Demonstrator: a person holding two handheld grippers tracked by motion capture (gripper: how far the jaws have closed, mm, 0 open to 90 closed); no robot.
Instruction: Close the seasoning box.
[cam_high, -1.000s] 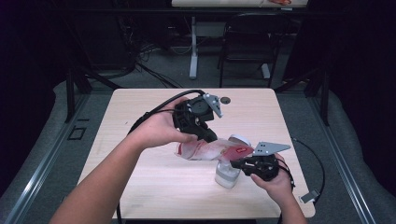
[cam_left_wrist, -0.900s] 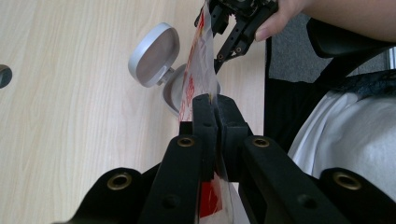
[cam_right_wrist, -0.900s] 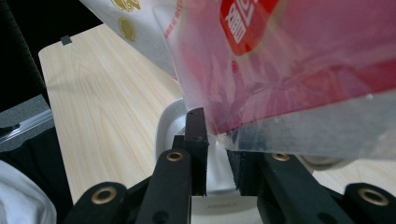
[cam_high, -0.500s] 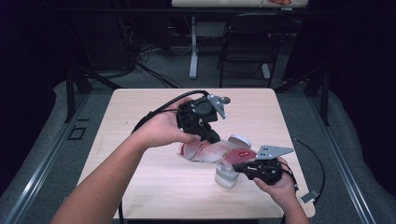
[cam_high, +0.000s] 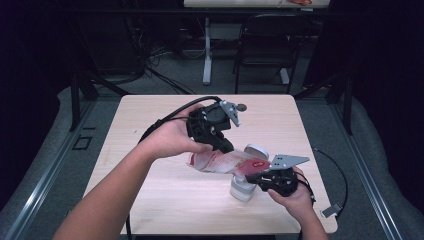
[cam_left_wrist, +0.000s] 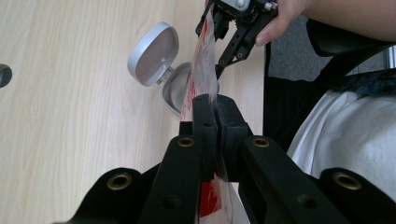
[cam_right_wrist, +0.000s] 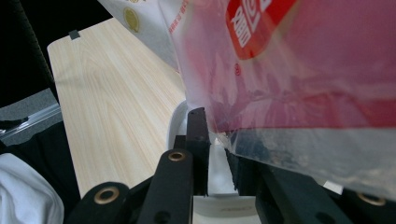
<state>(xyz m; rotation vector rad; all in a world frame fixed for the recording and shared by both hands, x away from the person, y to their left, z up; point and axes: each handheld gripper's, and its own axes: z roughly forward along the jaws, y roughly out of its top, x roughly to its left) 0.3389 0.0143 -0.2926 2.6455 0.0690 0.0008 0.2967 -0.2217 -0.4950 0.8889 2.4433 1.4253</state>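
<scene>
A pale wood-grain tabletop (cam_high: 150, 130) with rounded corners stands on grey carpet in a dim room, with dark cables on the floor behind it, the white leg of another table and a black metal chair (cam_high: 260, 45) beyond its far edge. Over the middle of the tabletop a clear plastic packet printed in red and white (cam_high: 225, 161) hangs stretched between the two claws, off the wood. The left claw (cam_high: 223, 146), held in the person's left hand (cam_high: 172, 137), has its jaws pressed fully together on one edge of the packet (the left gripper view shows the film pinched flat between the black pads). The right claw (cam_high: 252, 175), in the right hand (cam_high: 292, 192) near the front right corner, grips the packet's other end; in the right gripper view the film's edge sits between its jaws, which stand a little apart around it. Under the packet on the tabletop sits a small silver-grey container with a hinged round lid flipped open (cam_left_wrist: 161, 70), just beside the right claw. A small dark round object (cam_high: 242, 106) lies near the far edge, and a black cable (cam_high: 165, 120) trails from the left claw across the wood.
</scene>
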